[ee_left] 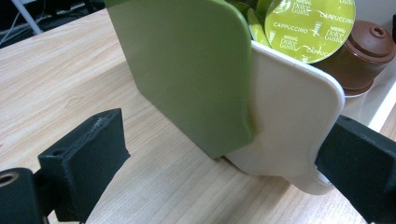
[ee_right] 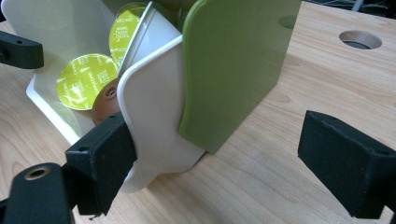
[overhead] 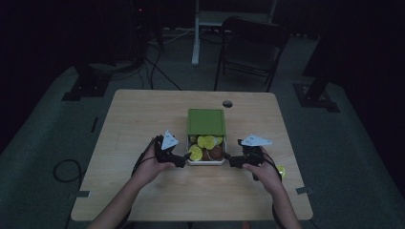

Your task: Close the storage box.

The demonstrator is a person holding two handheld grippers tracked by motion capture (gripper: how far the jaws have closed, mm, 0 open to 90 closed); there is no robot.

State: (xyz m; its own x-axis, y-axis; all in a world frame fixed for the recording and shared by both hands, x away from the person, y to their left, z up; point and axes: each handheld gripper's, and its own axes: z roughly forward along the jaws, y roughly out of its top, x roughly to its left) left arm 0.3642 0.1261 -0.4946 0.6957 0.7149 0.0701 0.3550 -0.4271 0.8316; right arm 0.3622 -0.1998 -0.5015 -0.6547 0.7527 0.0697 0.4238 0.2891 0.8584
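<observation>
A white plastic box (overhead: 206,161) with a green sliding lid (overhead: 206,121) sits near the middle of the wooden table (overhead: 143,114), its lid pushed toward twelve o'clock so that the near half stands open. In that open half lie coffee capsules (overhead: 204,143), some with yellow-green foil tops and some showing brown plastic bodies. The box stands well away from every table edge, with bare wood on all sides; a round cable hole (overhead: 227,103) lies at one o'clock from it, and a small yellow thing (overhead: 281,170) rests at four o'clock, near the right hand (overhead: 262,169). The left gripper (overhead: 183,160) meets the box at nine o'clock and the right gripper (overhead: 228,160) at three o'clock, each held by a hand, the left hand (overhead: 152,164) coming up from the bottom edge. The left gripper view shows what the high view cannot: the foil tops read "Cappuccino" and "Dolce Gusto" (ee_left: 308,25), a brown capsule (ee_left: 364,51) stands beside them, and the jaws are spread wide, one touching the rounded white corner (ee_left: 289,130) and the other over bare wood. The right gripper view shows its jaws equally wide apart, one against the white wall (ee_right: 154,116), the other clear of the green lid's side (ee_right: 233,65), with the far gripper's tip (ee_right: 18,49) at the box's opposite rim. Beyond the table a dark folding chair (overhead: 250,47) stands on the grey floor.
</observation>
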